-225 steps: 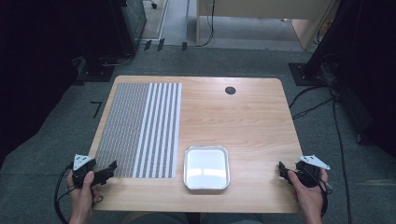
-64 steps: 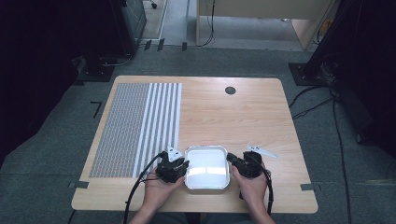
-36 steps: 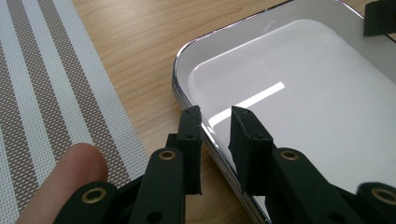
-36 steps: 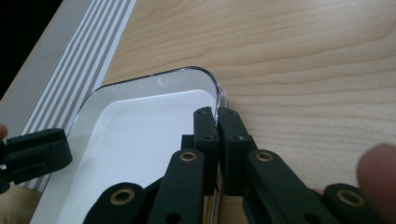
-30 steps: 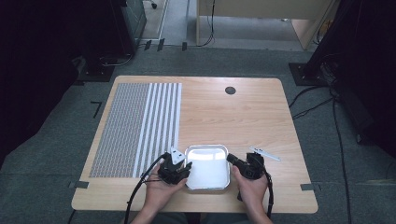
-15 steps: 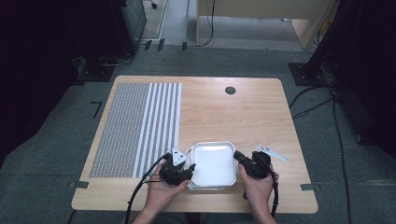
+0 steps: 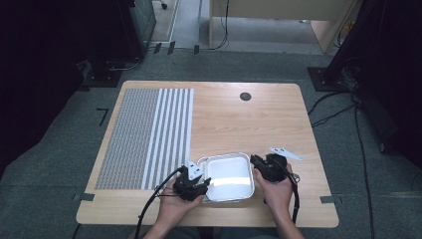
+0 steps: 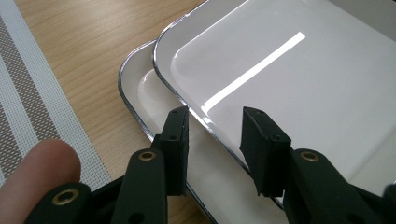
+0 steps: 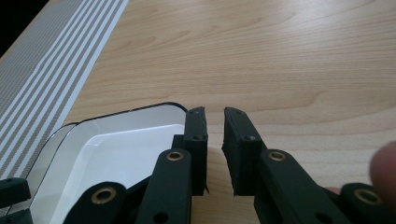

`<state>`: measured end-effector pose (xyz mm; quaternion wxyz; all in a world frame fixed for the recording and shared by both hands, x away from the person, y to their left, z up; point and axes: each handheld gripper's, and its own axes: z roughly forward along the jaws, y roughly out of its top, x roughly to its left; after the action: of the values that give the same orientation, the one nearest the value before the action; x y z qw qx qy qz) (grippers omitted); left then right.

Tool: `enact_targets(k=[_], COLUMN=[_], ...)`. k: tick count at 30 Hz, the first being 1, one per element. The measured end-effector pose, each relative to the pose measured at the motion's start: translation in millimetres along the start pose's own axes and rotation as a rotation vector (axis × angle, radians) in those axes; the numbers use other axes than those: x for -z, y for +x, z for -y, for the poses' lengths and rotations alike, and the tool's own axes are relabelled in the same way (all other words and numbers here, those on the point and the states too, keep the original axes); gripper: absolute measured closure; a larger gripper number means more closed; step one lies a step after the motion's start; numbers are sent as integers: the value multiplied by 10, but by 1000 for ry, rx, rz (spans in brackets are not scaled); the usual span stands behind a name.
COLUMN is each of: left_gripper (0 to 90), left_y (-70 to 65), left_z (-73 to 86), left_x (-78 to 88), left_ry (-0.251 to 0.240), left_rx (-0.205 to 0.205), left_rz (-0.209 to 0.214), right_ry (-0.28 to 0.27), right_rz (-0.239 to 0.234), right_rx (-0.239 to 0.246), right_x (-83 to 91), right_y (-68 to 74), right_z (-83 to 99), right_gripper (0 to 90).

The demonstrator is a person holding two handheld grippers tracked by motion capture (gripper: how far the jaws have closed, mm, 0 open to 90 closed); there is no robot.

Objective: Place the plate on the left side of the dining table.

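Note:
Two white trays lie stacked near the table's front edge. The upper tray (image 7: 226, 177) (image 8: 289, 79) is raised and shifted off the lower tray (image 8: 140, 88), whose rim peeks out at its left. My left gripper (image 7: 199, 185) (image 8: 212, 126) is open, its jaws straddling the upper tray's left rim without pressing it. At the tray's right side, my right gripper (image 7: 256, 162) (image 9: 214, 114) has its jaws nearly together on the upper tray's (image 9: 126, 140) rim; the contact itself is hidden behind the jaws.
A grey-and-white striped placemat (image 7: 144, 134) (image 9: 56, 51) covers the table's left part, close to the left gripper. A dark round grommet (image 7: 245, 96) sits at the back centre. Bare wood (image 7: 249, 124) lies beyond and right of the trays.
Both grippers came in from the table's front corners to the trays' sides. Over the last second the upper tray has risen and slid slightly back and right, off the lower one.

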<state>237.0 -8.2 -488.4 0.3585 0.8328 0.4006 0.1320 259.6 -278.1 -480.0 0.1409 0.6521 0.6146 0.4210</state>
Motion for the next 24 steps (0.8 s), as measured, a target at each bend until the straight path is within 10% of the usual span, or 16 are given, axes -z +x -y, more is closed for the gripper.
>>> enact_targets(k=[14,24], left_gripper=[638,574], left_y=[-6,10], left_z=[26,15], left_x=[-39,-25], left_ry=[16,12], left_rx=[-2,38], left_rz=[3,33], right_ry=[62,21], right_rz=[-1,36], right_rx=[72,-10], right_x=[-195,-167], right_y=[141,116], right_z=[23,75], right_gripper=[786,879])
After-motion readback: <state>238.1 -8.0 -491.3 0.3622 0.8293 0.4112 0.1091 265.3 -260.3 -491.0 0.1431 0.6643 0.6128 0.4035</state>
